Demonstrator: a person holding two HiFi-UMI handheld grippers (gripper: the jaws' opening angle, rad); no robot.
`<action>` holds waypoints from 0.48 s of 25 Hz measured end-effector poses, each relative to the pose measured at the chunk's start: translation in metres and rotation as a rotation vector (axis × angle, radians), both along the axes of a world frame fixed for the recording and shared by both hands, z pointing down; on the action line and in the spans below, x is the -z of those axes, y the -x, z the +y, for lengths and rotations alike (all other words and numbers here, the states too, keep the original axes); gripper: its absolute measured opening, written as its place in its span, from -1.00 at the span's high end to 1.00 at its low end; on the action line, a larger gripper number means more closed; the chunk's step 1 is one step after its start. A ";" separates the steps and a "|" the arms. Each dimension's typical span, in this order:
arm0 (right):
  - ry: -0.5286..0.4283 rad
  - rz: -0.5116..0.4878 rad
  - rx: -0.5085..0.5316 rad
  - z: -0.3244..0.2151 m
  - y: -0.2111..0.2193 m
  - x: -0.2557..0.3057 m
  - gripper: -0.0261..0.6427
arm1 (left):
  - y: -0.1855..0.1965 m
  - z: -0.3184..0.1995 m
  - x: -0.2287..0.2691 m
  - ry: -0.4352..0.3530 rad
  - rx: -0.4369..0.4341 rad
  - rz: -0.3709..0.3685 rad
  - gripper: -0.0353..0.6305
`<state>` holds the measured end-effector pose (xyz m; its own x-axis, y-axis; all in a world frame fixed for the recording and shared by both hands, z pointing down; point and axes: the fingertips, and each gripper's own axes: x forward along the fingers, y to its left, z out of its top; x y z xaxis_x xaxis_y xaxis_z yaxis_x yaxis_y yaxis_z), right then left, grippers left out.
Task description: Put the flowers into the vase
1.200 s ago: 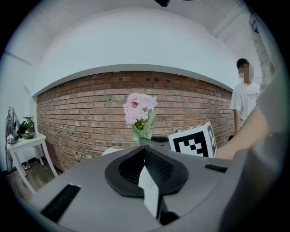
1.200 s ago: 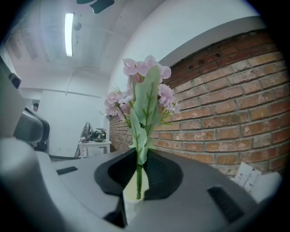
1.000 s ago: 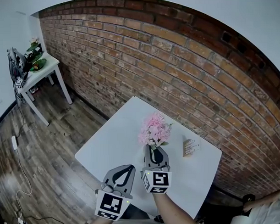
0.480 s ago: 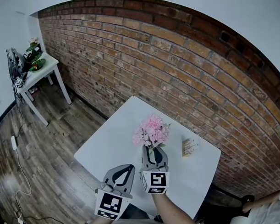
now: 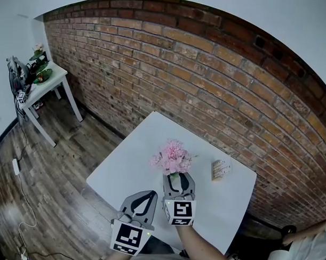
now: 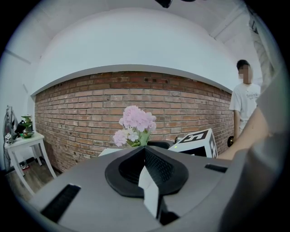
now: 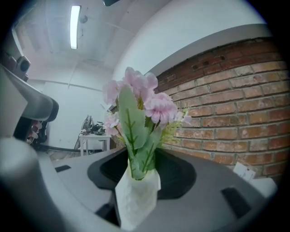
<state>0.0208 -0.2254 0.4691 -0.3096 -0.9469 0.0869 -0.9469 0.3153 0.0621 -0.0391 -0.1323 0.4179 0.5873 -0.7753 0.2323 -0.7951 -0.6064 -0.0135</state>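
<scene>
Right gripper (image 5: 178, 178), its jaws just opening and now loose around the stems, has the upright pink flowers (image 5: 171, 156) directly ahead over the white table (image 5: 124, 165). The closed, empty left gripper (image 5: 149, 195) sits farther back.

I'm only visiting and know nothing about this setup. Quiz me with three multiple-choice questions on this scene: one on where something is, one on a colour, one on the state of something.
1. Where does the small pale packet lie?
A. On a chair
B. On the white table, right of the flowers
C. On a wall shelf

2. What colour are the blossoms?
A. Pink
B. Yellow
C. Red

3. How do the jaws of the left hand-held gripper stand?
A. Wide apart
B. Clamped on the flowers
C. Together, nothing between them

Answers: 1 B, the head view shows the packet on the tabletop beside the flowers. 2 A, the blossoms are pink in every view. 3 C, the left gripper view shows the jaws meeting with nothing between them.
</scene>
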 end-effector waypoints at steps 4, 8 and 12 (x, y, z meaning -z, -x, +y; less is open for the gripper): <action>0.010 0.013 -0.013 0.003 -0.001 -0.006 0.29 | -0.001 0.001 0.000 0.001 -0.005 0.002 0.88; 0.018 0.029 -0.017 0.006 0.002 -0.005 0.17 | -0.003 0.002 0.002 -0.002 -0.011 0.005 0.88; 0.039 0.061 -0.045 0.008 0.000 -0.008 0.14 | -0.006 0.003 0.002 -0.004 -0.015 0.008 0.88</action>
<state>0.0207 -0.2174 0.4775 -0.2603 -0.9551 0.1413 -0.9549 0.2763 0.1089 -0.0330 -0.1290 0.4154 0.6003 -0.7675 0.2247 -0.7863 -0.6178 -0.0095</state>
